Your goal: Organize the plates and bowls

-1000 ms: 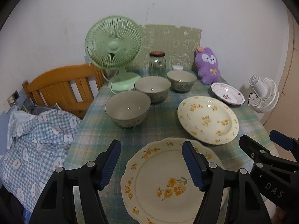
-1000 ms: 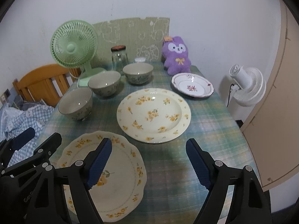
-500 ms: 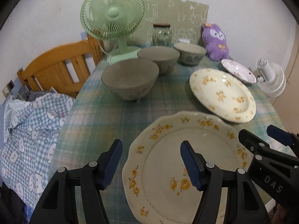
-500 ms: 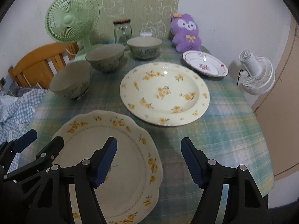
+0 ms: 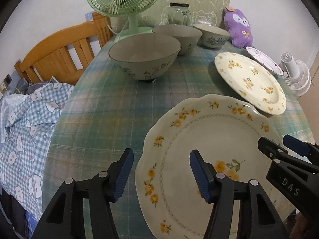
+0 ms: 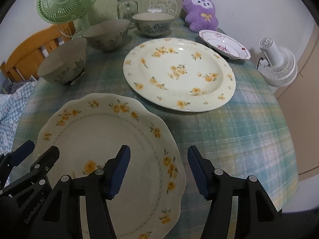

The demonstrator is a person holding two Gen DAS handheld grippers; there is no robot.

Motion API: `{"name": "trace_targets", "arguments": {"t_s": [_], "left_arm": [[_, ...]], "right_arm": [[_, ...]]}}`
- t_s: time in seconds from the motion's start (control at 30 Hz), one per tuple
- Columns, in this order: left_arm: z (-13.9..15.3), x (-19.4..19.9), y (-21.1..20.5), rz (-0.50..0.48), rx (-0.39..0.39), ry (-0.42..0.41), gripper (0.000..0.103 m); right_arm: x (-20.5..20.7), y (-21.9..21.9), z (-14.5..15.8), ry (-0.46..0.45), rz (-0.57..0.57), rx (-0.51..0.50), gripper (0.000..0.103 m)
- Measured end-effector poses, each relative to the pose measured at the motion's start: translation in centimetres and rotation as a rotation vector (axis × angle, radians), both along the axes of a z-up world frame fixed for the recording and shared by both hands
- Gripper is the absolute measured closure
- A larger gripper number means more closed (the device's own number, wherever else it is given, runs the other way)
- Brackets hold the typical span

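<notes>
The plaid counter (image 5: pixel 111 119) carries bowls and plates. My left gripper (image 5: pixel 160 172) and right gripper (image 6: pixel 158 169), jaws just narrowing but still apart, straddle opposite rims of the scalloped plate (image 6: pixel 103 139), holding nothing

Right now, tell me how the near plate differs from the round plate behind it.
The near plate has a wavy, scalloped edge; the round plate has a smooth circular edge. The near plate's flowers ring its border, with one spray inside; the round plate's are scattered all over. A dotted line circles the near plate's centre; the round plate has none. Both are cream with yellow flowers, lying flat and empty on the tablecloth.
</notes>
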State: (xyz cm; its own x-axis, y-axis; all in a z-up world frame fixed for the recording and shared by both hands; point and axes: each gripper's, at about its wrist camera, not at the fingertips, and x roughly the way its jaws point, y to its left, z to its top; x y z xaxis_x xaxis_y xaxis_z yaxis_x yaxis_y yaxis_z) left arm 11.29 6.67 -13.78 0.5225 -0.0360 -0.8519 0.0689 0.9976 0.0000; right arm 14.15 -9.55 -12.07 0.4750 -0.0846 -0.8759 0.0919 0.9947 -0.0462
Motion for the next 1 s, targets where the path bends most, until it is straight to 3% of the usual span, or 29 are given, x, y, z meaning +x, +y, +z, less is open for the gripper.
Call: {"name": "trace_targets", "arguments": {"t_s": [0.27, 0.6, 1.0], "left_arm": [[-1.1, 0.6, 0.5, -0.006, -0.015, 0.053, 0.058], [-1.1, 0.7, 0.3, -0.026, -0.021, 0.048, 0.058], [-0.9, 0.7, -0.5, -0.025, 0.035, 0.066, 0.058]], "right_arm": [[0.1, -0.1, -1.4, 0.067, -0.034, -0.005, 0.05], [-0.1, -0.4, -1.6, 0.082, -0.063, 0.002, 0.054], [0.0, -0.7, -1.4, 0.094, -0.064, 0.036, 0.054]]}}
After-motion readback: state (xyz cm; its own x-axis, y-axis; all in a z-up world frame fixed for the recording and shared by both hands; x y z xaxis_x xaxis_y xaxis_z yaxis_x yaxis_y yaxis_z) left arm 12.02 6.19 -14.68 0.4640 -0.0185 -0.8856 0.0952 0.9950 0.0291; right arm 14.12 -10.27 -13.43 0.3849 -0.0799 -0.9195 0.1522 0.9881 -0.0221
